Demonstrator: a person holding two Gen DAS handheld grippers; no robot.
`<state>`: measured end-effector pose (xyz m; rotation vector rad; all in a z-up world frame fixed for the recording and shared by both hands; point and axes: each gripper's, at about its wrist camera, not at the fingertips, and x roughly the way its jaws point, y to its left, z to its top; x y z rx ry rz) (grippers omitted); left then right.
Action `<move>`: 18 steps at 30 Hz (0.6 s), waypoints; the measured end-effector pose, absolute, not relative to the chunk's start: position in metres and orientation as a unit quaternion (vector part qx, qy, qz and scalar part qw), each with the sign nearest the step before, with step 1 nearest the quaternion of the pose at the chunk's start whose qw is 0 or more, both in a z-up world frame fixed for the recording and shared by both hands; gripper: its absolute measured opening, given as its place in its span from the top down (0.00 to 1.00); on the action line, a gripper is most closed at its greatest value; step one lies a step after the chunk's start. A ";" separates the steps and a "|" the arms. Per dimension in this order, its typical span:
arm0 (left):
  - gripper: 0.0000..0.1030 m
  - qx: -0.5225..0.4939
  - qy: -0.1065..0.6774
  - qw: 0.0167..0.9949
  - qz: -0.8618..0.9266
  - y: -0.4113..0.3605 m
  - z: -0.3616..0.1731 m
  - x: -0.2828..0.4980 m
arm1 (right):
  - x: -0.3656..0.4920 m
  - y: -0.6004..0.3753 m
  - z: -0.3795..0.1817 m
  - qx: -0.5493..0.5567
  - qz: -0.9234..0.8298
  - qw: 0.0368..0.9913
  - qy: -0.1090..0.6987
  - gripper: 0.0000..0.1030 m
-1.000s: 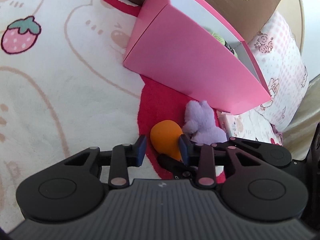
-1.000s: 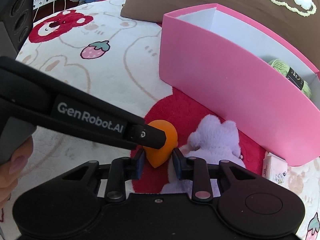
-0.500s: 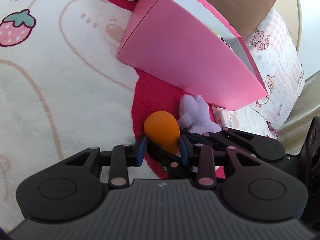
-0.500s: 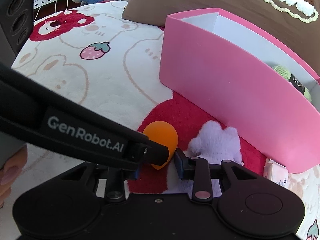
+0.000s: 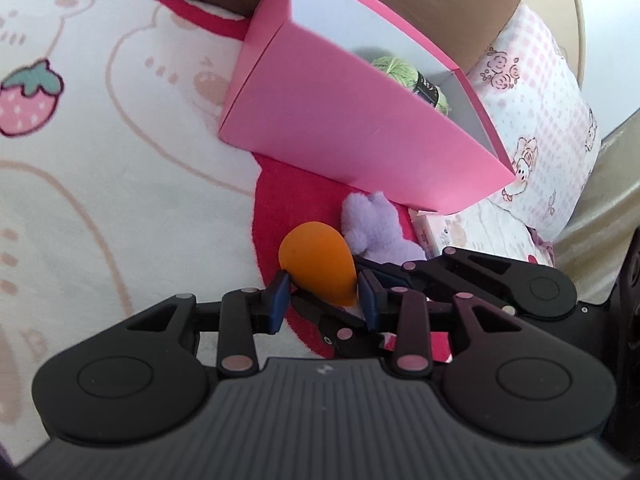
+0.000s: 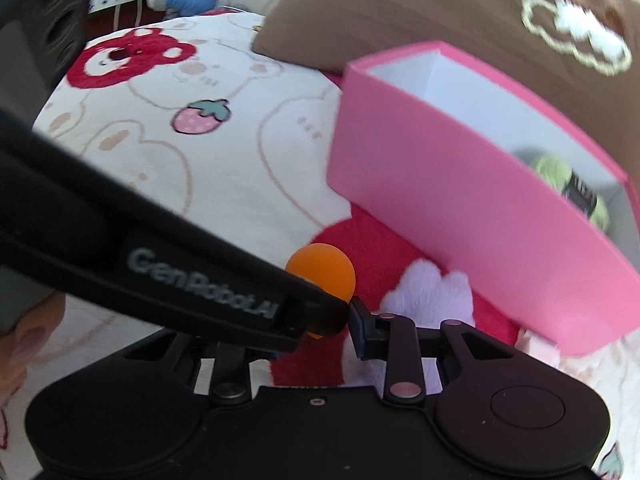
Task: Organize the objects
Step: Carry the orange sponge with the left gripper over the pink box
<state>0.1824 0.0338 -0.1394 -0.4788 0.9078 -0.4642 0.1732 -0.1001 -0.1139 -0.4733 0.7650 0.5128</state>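
An orange egg-shaped sponge (image 5: 316, 264) (image 6: 322, 270) is over the red patch of the blanket, its narrow end towards me. My right gripper (image 6: 316, 328) is closing on that narrow end, which sits between its pads; its left finger is hidden. My left gripper (image 5: 324, 284) is shut, and its fingertips flank the sponge's narrow end from above; touch is unclear. In the right wrist view the left gripper (image 6: 328, 316) crosses in front of the sponge. Behind stands an open pink box (image 5: 360, 132) (image 6: 460, 216) holding green yarn (image 5: 400, 72).
A purple plush toy (image 5: 372, 224) (image 6: 432, 292) lies against the box's near wall, with a small pink patterned packet (image 5: 444, 236) to its right. A brown pillow (image 6: 440, 12) and a pink checked pillow (image 5: 540, 100) stand behind. A hand (image 6: 28, 340) shows at the left.
The sponge, earlier just beyond my left fingertips, now reaches in between them. In the right wrist view the left gripper has slid lower and covers my right gripper's left finger.
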 end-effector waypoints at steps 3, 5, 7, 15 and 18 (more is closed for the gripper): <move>0.66 -0.224 0.436 0.844 -0.218 0.036 -0.132 0.179 | 0.169 -0.101 -0.108 -0.221 0.249 0.869 0.367 0.65; 0.66 -0.219 0.438 0.844 -0.216 0.035 -0.128 0.175 | 0.165 -0.102 -0.105 -0.219 0.249 0.870 0.365 0.65; 0.66 -0.214 0.439 0.846 -0.214 0.033 -0.124 0.171 | 0.159 -0.102 -0.102 -0.222 0.247 0.872 0.359 0.65; 0.65 -0.178 0.455 0.850 -0.199 0.032 -0.092 0.154 | 0.146 -0.101 -0.077 -0.185 0.252 0.875 0.369 0.65; 0.65 -0.170 0.454 0.852 -0.197 0.035 -0.078 0.148 | 0.141 -0.102 -0.067 -0.173 0.263 0.878 0.360 0.65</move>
